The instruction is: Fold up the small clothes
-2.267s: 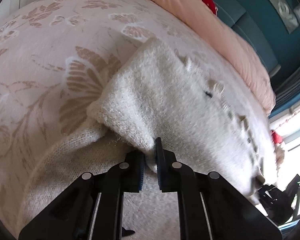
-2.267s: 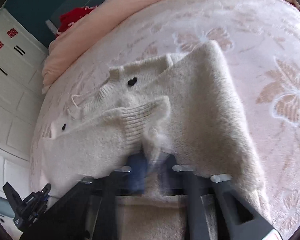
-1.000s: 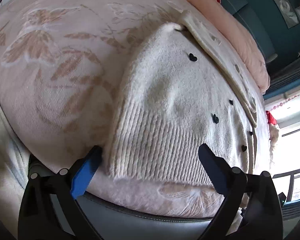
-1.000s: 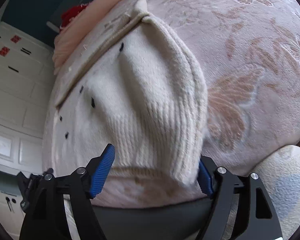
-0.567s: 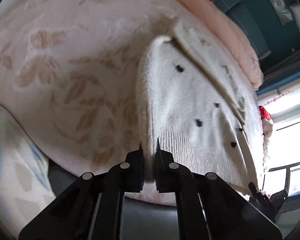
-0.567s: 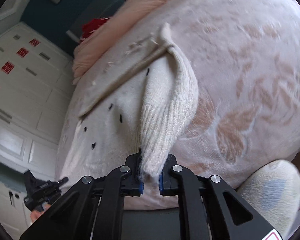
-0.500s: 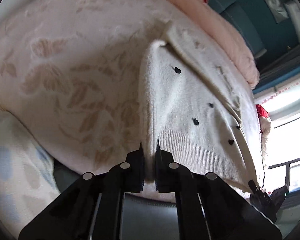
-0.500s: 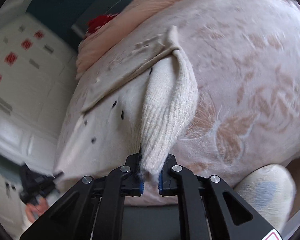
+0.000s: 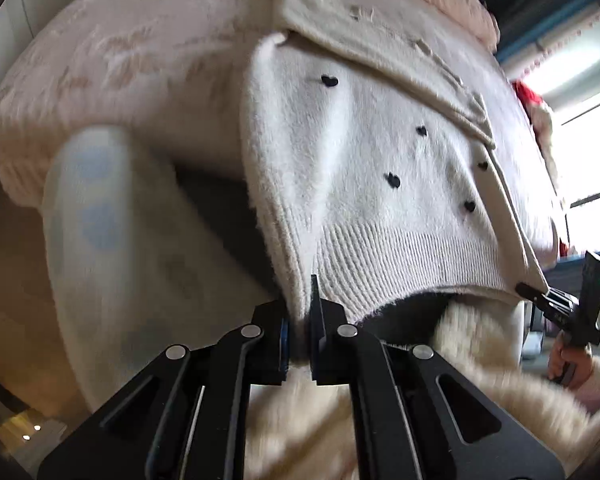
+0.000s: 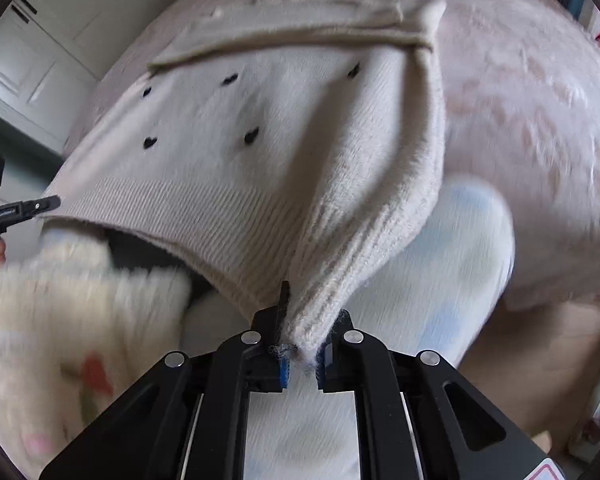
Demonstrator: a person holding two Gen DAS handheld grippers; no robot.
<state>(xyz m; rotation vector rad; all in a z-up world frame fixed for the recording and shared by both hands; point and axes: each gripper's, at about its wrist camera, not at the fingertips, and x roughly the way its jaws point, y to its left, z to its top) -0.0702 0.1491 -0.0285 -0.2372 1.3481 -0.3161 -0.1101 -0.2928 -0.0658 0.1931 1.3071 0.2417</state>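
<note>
A small cream knit sweater [image 9: 364,160] with black heart dots lies on the pink flowered bed, its ribbed hem drawn off the bed's near edge. My left gripper [image 9: 300,320] is shut on the hem's left corner. The same sweater [image 10: 260,128] fills the right wrist view, where my right gripper [image 10: 302,350] is shut on the hem's right corner. The hem hangs stretched between the two corners, lifted above the bed edge. The right gripper [image 9: 556,308] also shows far right in the left wrist view, and the left gripper [image 10: 16,212] far left in the right wrist view.
The pink flowered bedspread [image 9: 120,60] lies under the sweater. A person's legs in pale blue-patterned trousers [image 9: 112,240] and a fluffy cream sleeve [image 10: 60,320] are close under the grippers. White cupboards [image 10: 40,60] stand at the left, a bright window [image 9: 580,100] at the right.
Both grippers closed from wide open onto the hem corners, then pulled back and up. The hem now hangs off the bed edge, and the person's legs have come into view.
</note>
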